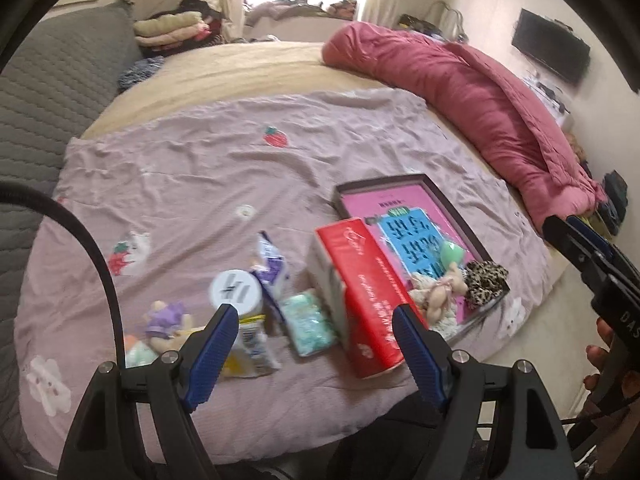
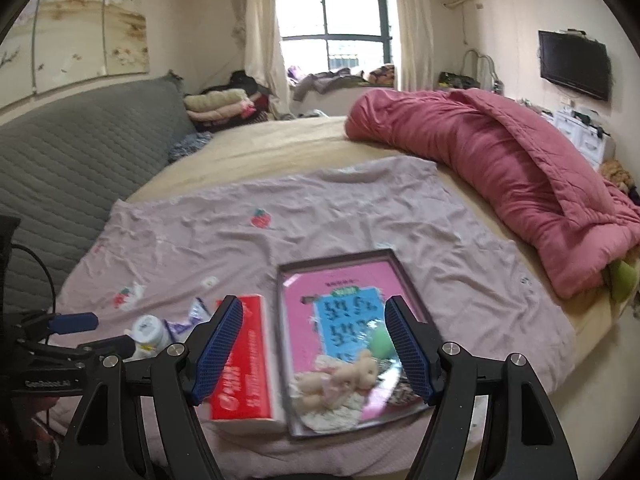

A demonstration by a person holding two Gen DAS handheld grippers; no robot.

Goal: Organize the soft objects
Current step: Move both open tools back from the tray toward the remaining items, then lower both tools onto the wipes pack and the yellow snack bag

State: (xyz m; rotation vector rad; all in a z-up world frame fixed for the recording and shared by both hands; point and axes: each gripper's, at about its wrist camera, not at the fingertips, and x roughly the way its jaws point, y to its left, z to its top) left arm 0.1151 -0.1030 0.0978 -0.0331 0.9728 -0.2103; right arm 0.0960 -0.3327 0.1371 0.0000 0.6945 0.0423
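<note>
both grippers, left gripper [image 1: 314, 350] and right gripper [image 2: 314, 346], were held wide and empty above the bed; soft toys [image 2: 340, 376] were seen lying in the tray [image 2: 344, 258] beside the red box [image 2: 244, 356]

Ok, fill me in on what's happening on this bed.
A person holds a hand-held gripper in each hand above a bed; the left hand-held gripper and right hand-held gripper are both open and empty. A tray already holds a small teddy, a green ball and a leopard scrunchie. A red box, a white bottle and a purple-dressed plush lie outside it.
</note>
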